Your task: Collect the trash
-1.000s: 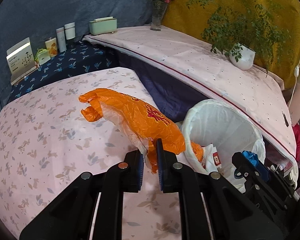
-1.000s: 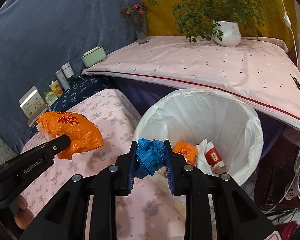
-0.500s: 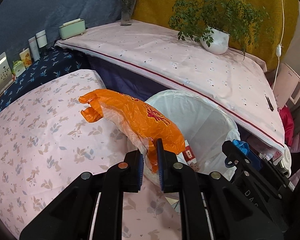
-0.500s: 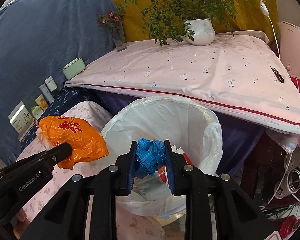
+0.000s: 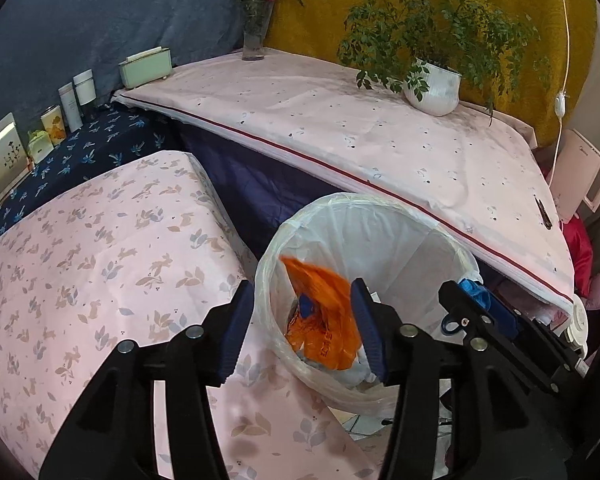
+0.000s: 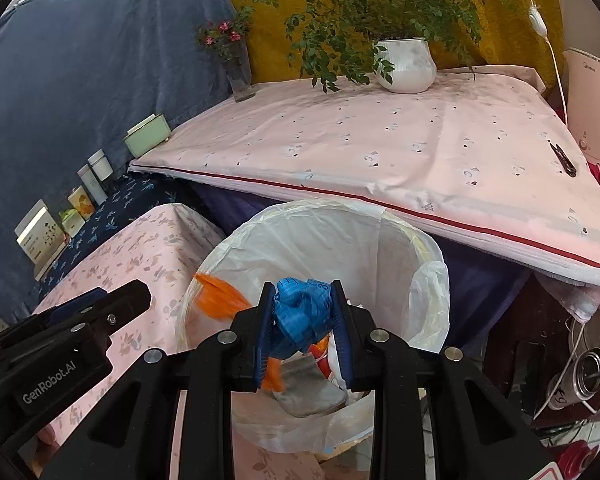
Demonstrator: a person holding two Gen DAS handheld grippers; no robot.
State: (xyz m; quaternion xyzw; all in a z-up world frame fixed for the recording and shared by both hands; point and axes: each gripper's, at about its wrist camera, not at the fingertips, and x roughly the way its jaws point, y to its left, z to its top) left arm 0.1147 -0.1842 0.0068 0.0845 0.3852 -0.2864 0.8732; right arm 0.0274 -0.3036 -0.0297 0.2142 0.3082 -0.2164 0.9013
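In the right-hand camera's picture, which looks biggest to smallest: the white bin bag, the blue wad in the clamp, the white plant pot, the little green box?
1. white bin bag
2. blue wad, though it sits nearest the camera, which flatters it
3. white plant pot
4. green box

The wad and pot look nearly alike.

A pink leaf-print surface [image 5: 80,272] sits beside a higher surface [image 5: 340,128] under a pale pink cloth, which carries a white potted plant [image 5: 434,88], a glass flower vase [image 5: 254,40] and a mint-green box [image 5: 146,67]. Small bottles [image 5: 78,98] stand on a dark blue floral shelf [image 5: 100,148].
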